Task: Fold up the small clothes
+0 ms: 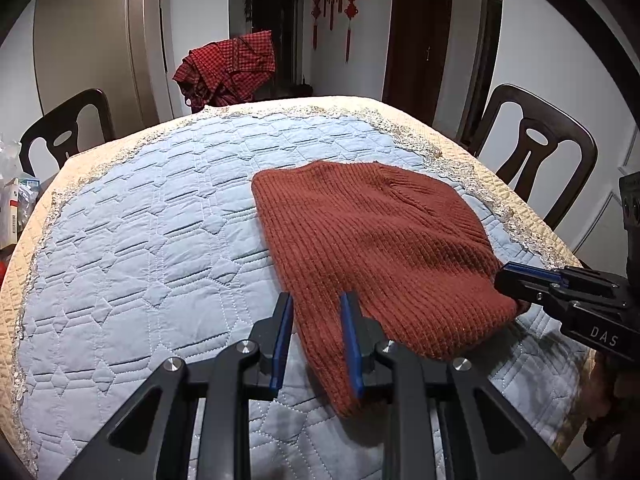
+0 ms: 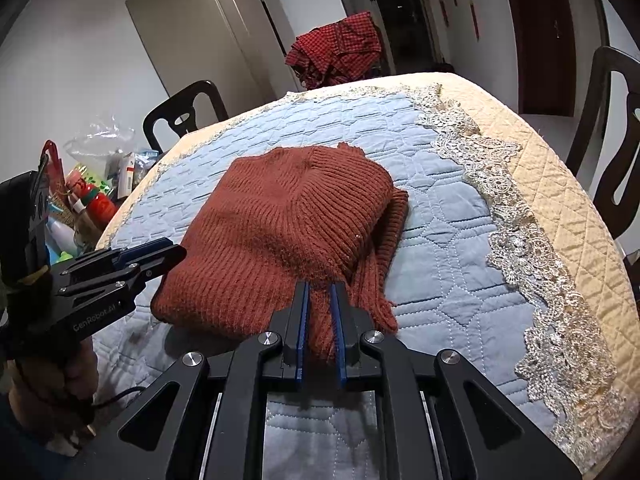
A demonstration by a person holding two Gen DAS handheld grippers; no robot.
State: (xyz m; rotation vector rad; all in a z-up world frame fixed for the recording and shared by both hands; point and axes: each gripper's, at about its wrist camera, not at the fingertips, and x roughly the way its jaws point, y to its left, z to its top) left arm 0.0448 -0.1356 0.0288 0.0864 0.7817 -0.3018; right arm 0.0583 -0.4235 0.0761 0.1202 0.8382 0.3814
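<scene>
A rust-red knitted sweater (image 1: 372, 240) lies folded on the blue quilted table cover (image 1: 140, 240); it also shows in the right wrist view (image 2: 280, 232). My left gripper (image 1: 316, 300) is open, its fingers astride the sweater's near left corner. My right gripper (image 2: 320, 290) is nearly closed on the sweater's near edge, with knit fabric between its blue pads. The right gripper shows at the right in the left wrist view (image 1: 516, 276), at the sweater's right corner. The left gripper shows at the left in the right wrist view (image 2: 160, 254).
A red checked garment (image 1: 228, 68) hangs over a chair at the far side. Dark wooden chairs (image 1: 536, 152) stand around the table. Bottles and packets (image 2: 92, 196) sit on a surface left of the table. A lace and beige border (image 2: 520, 208) rims the cover.
</scene>
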